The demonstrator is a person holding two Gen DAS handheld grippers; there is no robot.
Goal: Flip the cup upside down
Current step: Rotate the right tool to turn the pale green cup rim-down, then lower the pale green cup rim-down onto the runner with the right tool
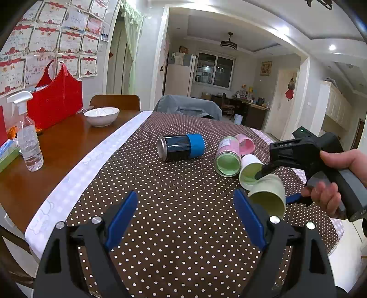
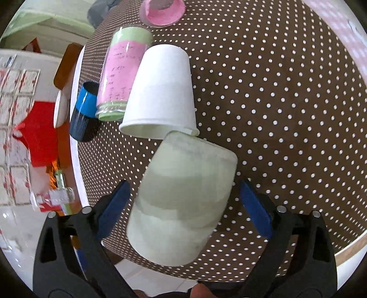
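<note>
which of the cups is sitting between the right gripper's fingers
The pale green cup, lying on its side between the right gripper's open blue pads. The white paper cup lies just beyond it, and the pink cup farther off.

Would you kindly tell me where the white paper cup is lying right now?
In the right wrist view the white paper cup lies on its side on the dotted tablecloth, just beyond the pale green cup and beside the pink-labelled can.
</note>
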